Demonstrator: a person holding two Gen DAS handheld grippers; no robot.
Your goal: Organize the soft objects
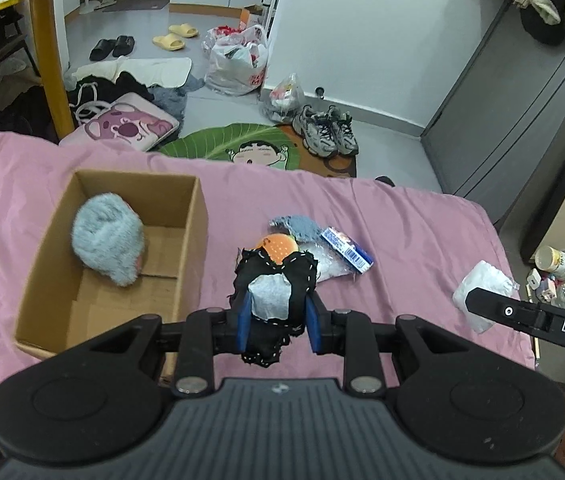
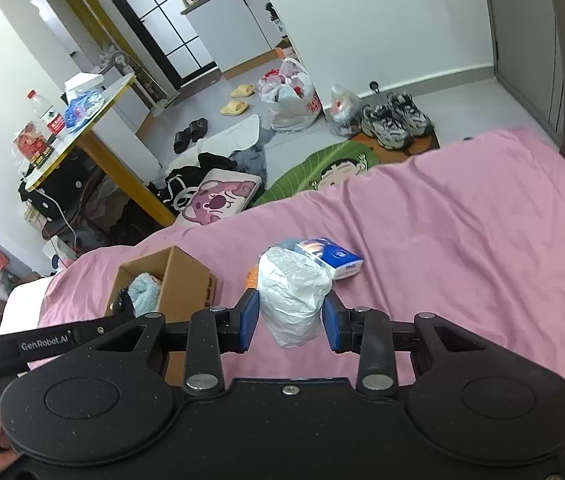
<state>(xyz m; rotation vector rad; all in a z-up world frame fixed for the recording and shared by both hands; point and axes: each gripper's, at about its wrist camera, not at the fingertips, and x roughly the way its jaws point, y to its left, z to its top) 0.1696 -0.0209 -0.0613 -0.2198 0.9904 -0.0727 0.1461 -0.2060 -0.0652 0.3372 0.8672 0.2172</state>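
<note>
Pink bedsheet (image 1: 402, 216); left tongs (image 1: 276, 322) clamp black cloth (image 1: 272, 280), right tongs (image 2: 292, 322) pinch white bag (image 2: 292, 300)

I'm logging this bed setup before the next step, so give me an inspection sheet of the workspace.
Surface: pink bedsheet, wrinkled.
Job's things: cardboard box holds a grey fluffy item; burger toy, blue cloth and tissue pack lie beside it.
Clutter: shoes, slippers, bags and clothes on the floor.
Grippers: left gripper shut on black fabric bundle; right gripper around a white plastic bag, pads look slightly apart from it.
Cables: white cable by the yellow table.
Surroundings: grey wardrobe, leaf rug.
</note>
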